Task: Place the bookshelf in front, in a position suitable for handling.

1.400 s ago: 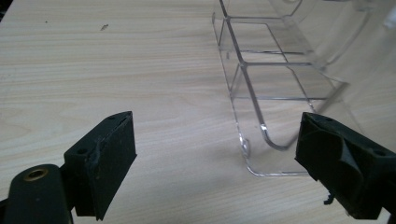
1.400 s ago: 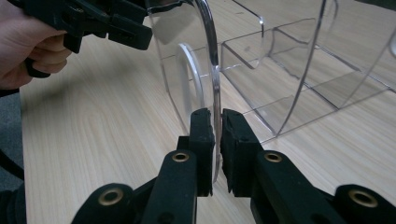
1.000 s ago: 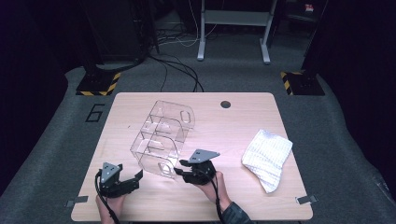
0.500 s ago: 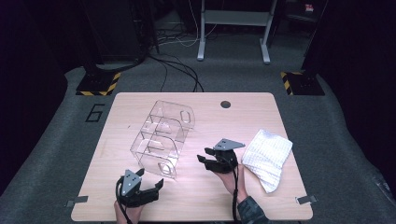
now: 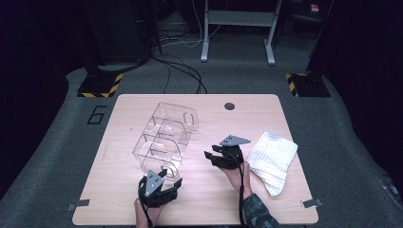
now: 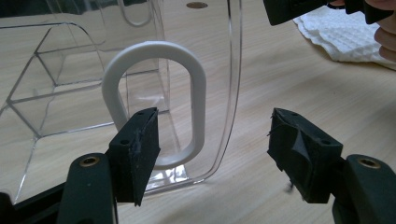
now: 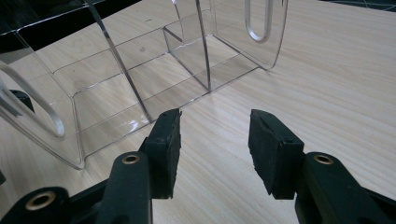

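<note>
A clear acrylic organizer (image 5: 164, 137) with several compartments lies on the wooden table (image 5: 119, 209). My left gripper (image 5: 170, 179) sits at its near end with the jaws open; they have just been closing. In the left gripper view, the end wall's oval handle cut-out (image 6: 198, 93) stands just ahead of my left gripper (image 6: 215, 154), and the wall's lower corner reaches between the fingertips without the pads pressing on it. My right gripper (image 5: 211, 157) hovers open to the right of the organizer, its jaws pointing at it. The right gripper view has my right gripper (image 7: 215, 149) holding nothing, with the organizer (image 7: 140, 70) ahead.
A folded white waffle cloth (image 5: 273, 159) lies on the table's right side, beside the right hand, and appears again as the cloth (image 6: 345, 32) past the organizer. A round cable hole (image 5: 230, 106) sits near the far edge. A desk frame and cables stand on the floor beyond.
My left gripper has slid right along the near edge to the organizer's near end, its jaws narrower. My right gripper has moved right, away from the organizer toward the cloth.
</note>
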Demonstrator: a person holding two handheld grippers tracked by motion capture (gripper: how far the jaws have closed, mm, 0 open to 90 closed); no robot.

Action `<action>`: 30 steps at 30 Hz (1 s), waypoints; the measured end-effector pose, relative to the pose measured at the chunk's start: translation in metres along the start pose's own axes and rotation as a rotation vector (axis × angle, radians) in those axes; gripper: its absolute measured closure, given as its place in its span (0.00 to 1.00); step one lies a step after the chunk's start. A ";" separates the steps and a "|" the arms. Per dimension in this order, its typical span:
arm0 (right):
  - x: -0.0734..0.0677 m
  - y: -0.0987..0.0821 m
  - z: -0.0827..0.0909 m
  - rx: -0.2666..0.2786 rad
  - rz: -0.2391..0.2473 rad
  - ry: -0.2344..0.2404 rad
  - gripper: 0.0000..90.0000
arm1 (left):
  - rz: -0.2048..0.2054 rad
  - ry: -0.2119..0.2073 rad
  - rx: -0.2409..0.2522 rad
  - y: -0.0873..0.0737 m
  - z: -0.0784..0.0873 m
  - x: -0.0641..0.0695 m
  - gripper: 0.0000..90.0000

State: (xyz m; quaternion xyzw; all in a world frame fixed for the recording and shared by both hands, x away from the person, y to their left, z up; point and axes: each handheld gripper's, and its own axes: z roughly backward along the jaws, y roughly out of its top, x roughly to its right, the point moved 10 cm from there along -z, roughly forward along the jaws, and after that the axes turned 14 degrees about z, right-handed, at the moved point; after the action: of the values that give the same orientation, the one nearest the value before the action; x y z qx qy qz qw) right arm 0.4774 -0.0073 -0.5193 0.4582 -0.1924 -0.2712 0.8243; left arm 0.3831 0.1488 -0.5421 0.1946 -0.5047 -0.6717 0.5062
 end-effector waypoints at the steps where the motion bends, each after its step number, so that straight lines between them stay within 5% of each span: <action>1: 0.001 0.000 -0.001 0.000 0.000 -0.001 0.60 | -0.002 -0.004 -0.013 0.000 0.000 0.001 0.39; 12: 0.012 0.007 -0.011 0.002 0.009 -0.007 0.60 | 0.037 0.013 0.040 0.011 -0.013 -0.003 0.58; 19: 0.021 0.015 -0.020 0.000 0.011 -0.005 0.58 | -0.016 -0.024 0.013 0.009 -0.010 0.000 0.74; 30: 0.036 0.027 -0.039 -0.009 0.048 -0.007 0.57 | -0.036 -0.071 -0.003 0.009 -0.003 -0.008 0.75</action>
State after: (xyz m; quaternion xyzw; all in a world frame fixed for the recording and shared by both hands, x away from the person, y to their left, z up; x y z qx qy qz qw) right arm 0.5348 0.0073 -0.5132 0.4486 -0.2048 -0.2537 0.8321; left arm 0.3930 0.1542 -0.5378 0.1788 -0.5179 -0.6878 0.4762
